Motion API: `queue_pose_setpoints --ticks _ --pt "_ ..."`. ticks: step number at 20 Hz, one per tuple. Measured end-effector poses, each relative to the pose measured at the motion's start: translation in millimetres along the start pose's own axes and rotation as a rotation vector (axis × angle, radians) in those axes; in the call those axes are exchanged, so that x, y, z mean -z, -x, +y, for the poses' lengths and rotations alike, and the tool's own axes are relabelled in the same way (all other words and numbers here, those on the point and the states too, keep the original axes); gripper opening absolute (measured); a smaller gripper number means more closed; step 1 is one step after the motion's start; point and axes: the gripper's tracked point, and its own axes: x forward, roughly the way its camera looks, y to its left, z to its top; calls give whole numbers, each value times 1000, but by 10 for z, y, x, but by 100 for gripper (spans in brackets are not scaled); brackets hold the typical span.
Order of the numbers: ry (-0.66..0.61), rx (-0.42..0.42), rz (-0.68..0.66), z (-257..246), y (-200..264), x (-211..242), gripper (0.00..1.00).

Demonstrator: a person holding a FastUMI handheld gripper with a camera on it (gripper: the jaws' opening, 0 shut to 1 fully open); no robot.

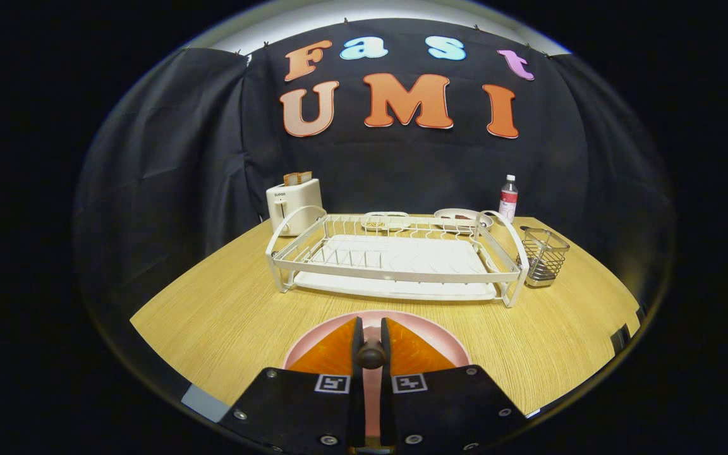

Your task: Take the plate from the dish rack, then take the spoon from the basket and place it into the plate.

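Low in the frame's centre the tool [371,344] holds its fingers narrowly pinched on a dark spoon [371,355] handle, slim, stiff and likely slippery, over the pink plate [440,335] on the worktop [225,309].

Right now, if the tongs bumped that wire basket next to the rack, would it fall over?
Probably it would slide or tip. The wire basket looks like thin open mesh, so likely light, and it stands taller than wide near the table edge. The tongs are shut on the dark spoon handle above the pink plate.
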Motion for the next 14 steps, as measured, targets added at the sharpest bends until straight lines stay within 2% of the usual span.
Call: queue_pose_setpoints --ticks 2,8,12,14 --pt "-8 0 33 -29 16 43 14" --pt "-7 18 17 -208 64 -208 39" --pt "-19 23 4 -331 124 -489 66" --pt "-24 49 -24 -476 190 -745 86"
